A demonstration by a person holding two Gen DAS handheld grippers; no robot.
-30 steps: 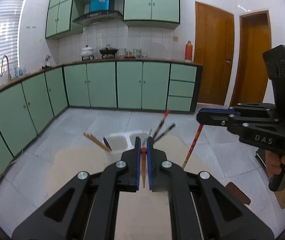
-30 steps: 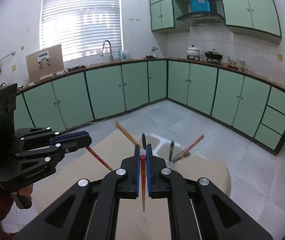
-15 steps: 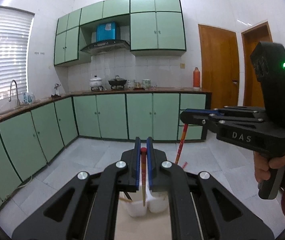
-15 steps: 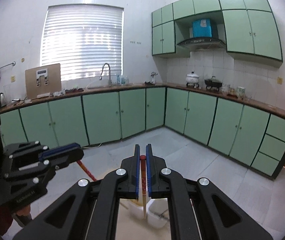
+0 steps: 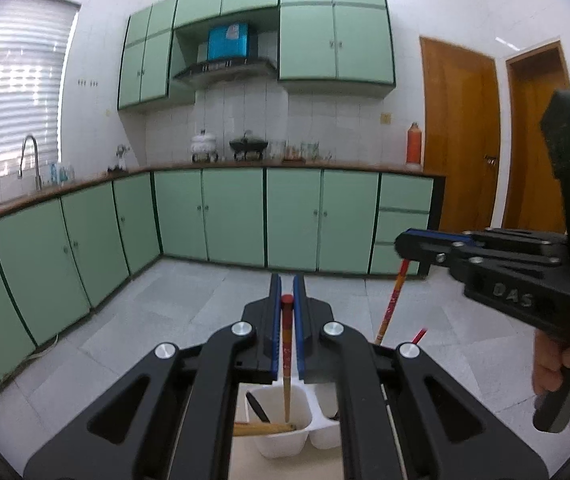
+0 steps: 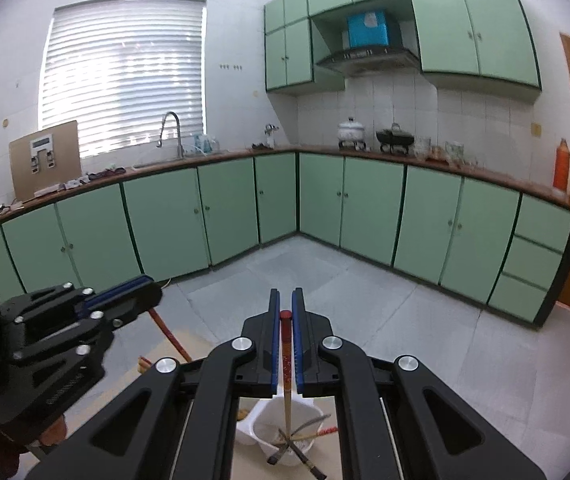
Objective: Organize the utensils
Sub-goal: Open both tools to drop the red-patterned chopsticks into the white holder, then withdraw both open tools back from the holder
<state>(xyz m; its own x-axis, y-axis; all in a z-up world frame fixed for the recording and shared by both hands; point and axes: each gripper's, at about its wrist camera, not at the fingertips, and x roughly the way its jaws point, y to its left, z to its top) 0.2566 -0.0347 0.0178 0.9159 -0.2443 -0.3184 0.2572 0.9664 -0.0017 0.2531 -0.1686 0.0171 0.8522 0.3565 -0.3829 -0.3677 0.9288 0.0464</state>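
Observation:
My left gripper (image 5: 286, 300) is shut on a red-topped chopstick (image 5: 286, 344) that hangs upright, tip inside the left cup of a white two-cup holder (image 5: 281, 450). A wooden utensil and a dark one lie in that cup. My right gripper (image 6: 285, 312) is shut on a second red-topped chopstick (image 6: 286, 360), tip inside a cup of the same holder (image 6: 281, 432), which holds several crossed chopsticks. The right gripper shows in the left wrist view (image 5: 409, 240); the left gripper shows in the right wrist view (image 6: 141, 292).
The holder stands on a tan table (image 6: 165, 364). Beyond it is grey tiled floor (image 5: 189, 292), green base cabinets (image 5: 237, 220) along the walls and two wooden doors (image 5: 461, 140) at the right.
Both grippers have tilted down and come in over the holder. Each chopstick's tip has gone from above the holder down into a cup.

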